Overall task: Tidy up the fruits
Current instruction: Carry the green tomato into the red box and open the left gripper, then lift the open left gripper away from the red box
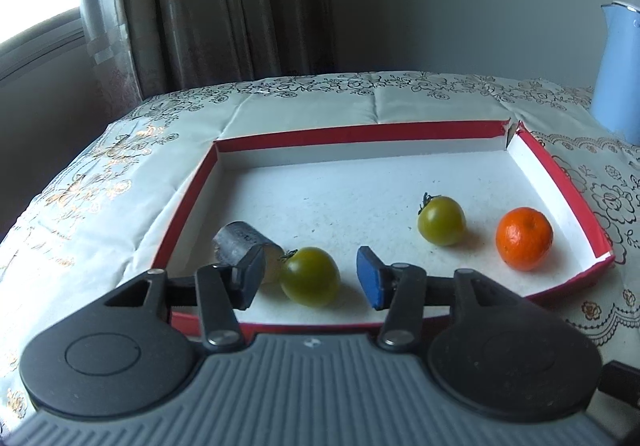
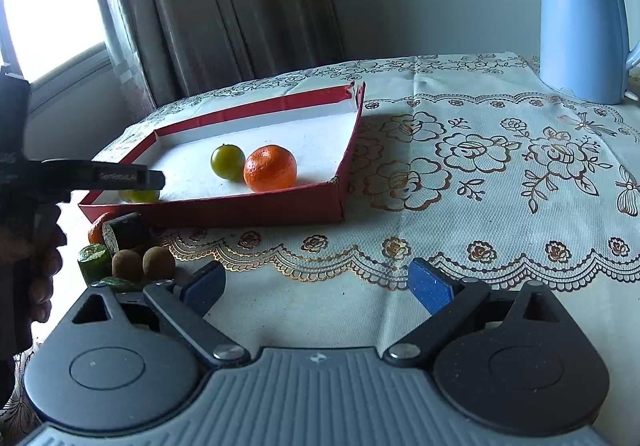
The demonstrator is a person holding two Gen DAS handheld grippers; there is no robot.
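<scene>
A red tray [image 1: 360,132] with a white floor holds two green tomatoes and an orange mandarin [image 1: 524,239]. My left gripper [image 1: 310,280] is open just above the tray floor, its fingers apart on either side of the near green tomato [image 1: 309,276], not touching it. The second green tomato [image 1: 441,220] lies farther right. A dark cylinder [image 1: 240,243] lies behind the left finger. My right gripper [image 2: 320,288] is open and empty over the tablecloth in front of the tray [image 2: 248,208]. The mandarin [image 2: 271,168] and tomato [image 2: 227,161] also show in the right wrist view.
More pieces lie outside the tray's near left corner: a dark roll [image 2: 126,232], two brown fruits [image 2: 142,264], a green piece [image 2: 94,260] and an orange fruit [image 2: 98,232]. A blue kettle [image 2: 580,18] stands at the back right. The left gripper's arm [image 2: 100,178] reaches over the tray.
</scene>
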